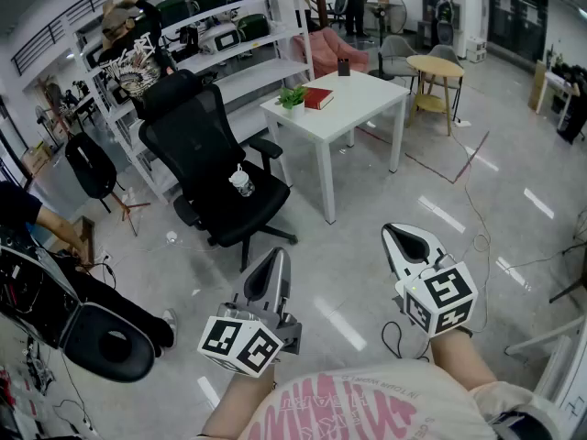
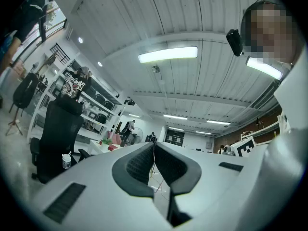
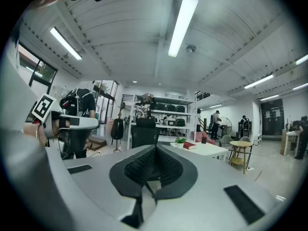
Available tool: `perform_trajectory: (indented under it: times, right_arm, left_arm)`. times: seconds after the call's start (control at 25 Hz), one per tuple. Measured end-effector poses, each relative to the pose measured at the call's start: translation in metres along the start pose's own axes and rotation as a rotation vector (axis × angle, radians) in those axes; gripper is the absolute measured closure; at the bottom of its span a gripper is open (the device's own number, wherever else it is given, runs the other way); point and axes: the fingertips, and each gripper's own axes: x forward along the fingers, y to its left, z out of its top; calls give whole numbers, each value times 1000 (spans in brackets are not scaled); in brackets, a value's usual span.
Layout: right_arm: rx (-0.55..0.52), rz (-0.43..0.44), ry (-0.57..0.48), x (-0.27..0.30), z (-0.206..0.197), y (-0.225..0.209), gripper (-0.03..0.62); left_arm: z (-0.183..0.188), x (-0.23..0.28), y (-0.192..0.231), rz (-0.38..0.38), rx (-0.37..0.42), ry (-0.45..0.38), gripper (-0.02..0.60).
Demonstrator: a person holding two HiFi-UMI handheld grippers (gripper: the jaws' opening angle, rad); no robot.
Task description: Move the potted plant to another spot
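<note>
Two claws in play, both held low over the glossy floor (image 1: 514,200) and well apart from the task's thing. At the far left edge of the head view a second person (image 1: 27,216) bends over dark gear. Next along is a black chair (image 1: 206,154) with a small white cup (image 1: 241,182) upright on its seat. White shelves (image 1: 220,35) run behind it.

Left gripper (image 1: 278,255): jaws closed together, nothing between them, tips tilted slightly up. It is on the floor side of the chair and touches nothing.

White table (image 1: 367,108) stands right of the chair, out in the room. The plant (image 1: 293,98) sits upright on the tabletop at its left corner, the one nearest the chair. A red book (image 1: 318,97) lies flat just beside the plant, toward the tabletop's middle; cannot tell if they touch. A small dark item (image 1: 343,66) stands at the tabletop's far edge.

Right gripper (image 1: 396,231): jaws fully closed, pads meeting, nothing held, pointing level. It faces the table, and its own view has the plant and book right of centre in the distance.

Further right and farther back is a round table (image 1: 435,66) with grey seats near it. Cables (image 1: 477,246) trail across the floor by the right gripper.
</note>
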Motion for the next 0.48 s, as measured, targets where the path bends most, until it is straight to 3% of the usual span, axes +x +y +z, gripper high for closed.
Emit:
perform_trajectory:
  times: [0.48]
  right_arm:
    - [4, -21, -14, 40, 6, 3, 580]
  left_arm:
    - [14, 14, 37, -18, 2, -7, 557]
